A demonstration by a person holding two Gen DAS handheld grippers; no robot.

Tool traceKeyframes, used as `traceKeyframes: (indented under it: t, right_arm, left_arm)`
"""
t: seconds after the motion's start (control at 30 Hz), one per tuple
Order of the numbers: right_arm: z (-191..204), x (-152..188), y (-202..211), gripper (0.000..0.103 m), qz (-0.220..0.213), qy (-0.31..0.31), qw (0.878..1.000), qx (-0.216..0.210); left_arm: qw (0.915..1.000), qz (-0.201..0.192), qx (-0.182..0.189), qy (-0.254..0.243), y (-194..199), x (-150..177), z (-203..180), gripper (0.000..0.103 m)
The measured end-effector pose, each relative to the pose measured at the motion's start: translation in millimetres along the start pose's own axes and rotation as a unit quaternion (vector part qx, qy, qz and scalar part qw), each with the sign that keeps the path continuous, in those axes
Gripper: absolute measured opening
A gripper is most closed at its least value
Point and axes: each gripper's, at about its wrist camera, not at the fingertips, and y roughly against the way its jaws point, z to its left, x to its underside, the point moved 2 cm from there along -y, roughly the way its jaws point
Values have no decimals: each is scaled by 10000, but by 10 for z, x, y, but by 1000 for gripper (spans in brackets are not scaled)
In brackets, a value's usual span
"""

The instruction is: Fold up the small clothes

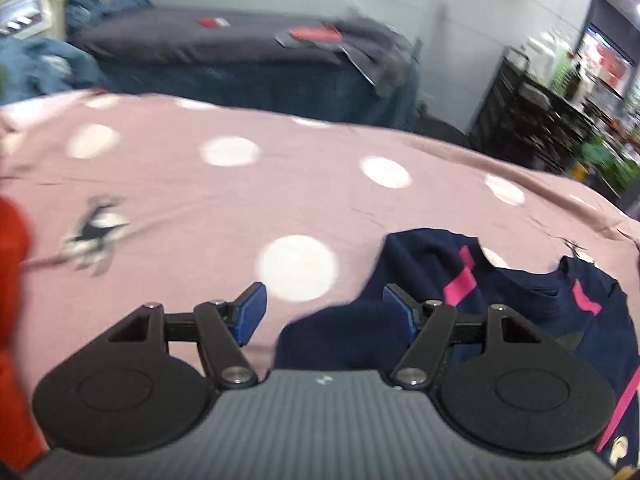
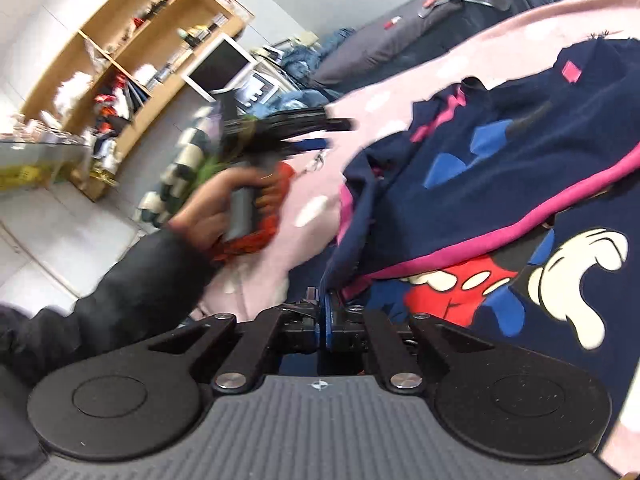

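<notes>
**Q:** Folding already, or only taking hold?

**Me:** Taking hold. My right gripper [image 2: 323, 322] is clenched, pads pressed together at the near hem of the navy sweatshirt [image 2: 520, 168], just below the pink trim [image 2: 460, 248]. Whether cloth is truly pinched between the pads I cannot tell from my wrist view; the hem sits right at the tips.

**Q:** Where does the garment lie?

**Me:** Rumpled on the pink polka-dot bedspread [image 1: 240, 184], cartoon print [image 2: 560, 280] facing up, one part doubled over on itself with the pink edge showing.

**Q:** And the other side?

**Me:** My left gripper [image 1: 324, 312] is released, jaws apart, nothing between them. It hangs over the bedspread at the sweatshirt's edge, one blue pad [image 1: 400, 308] above navy cloth, the other above bare pink. In the right wrist view my left hand [image 2: 216, 212] grips its handle, blurred.

**Q:** What makes this step go well?

**Me:** My judgement: get the left pads onto a matching corner of the hem first, bite a single layer, then draw both corners apart so the body lies flat before any fold. Lifting on one corner alone would likely drag the bunched part further over.

**Q:** Risk?

**Me:** Catching the bedspread along with the hem.
</notes>
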Motion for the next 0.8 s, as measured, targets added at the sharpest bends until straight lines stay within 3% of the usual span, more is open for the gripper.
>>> traceKeyframes:
  t: [0.13, 0.27, 0.33, 0.37, 0.4, 0.43, 0.5, 0.7, 0.73, 0.8]
  right_arm:
    - [-25, 108, 80, 5, 163, -126, 9995, 250]
    - [-31, 205, 68, 5, 276, -418, 9987, 52]
    - [-46, 239, 116, 5, 275, -490, 9984, 16]
    - [-52, 249, 127, 5, 277, -515, 9983, 36]
    - [-63, 259, 147, 5, 259, -578, 9980, 44]
    - [-79, 266, 169, 5, 228, -690, 9974, -2]
    - [-97, 274, 212, 5, 179, -918, 9952, -283]
    - [-40, 264, 368, 5, 3, -1252, 9863, -1077]
    - [-42, 264, 401, 5, -42, -1317, 9843, -1173]
    - [-67, 274, 450, 5, -129, -1385, 9836, -1146]
  left_arm:
    - [9976, 413, 554, -90, -481, -154, -196, 63]
    - [9973, 573, 455, -52, -820, -209, -283, 59]
    - [9948, 779, 654, -73, -917, -171, -348, 42]
    - [9933, 879, 734, -139, -943, -133, -407, 27]
    - [9928, 939, 663, -328, -958, -115, -462, 14]
    - [9929, 909, 469, -604, -945, -74, -547, 8]
    - [9920, 712, 169, -1024, -897, -82, -616, 5]
    - [9880, 362, -807, -1269, -810, -399, -506, 5]
    - [9879, 415, -833, -1243, -808, -438, -479, 5]
    - [9909, 750, -473, -1010, -844, -468, -445, 10]
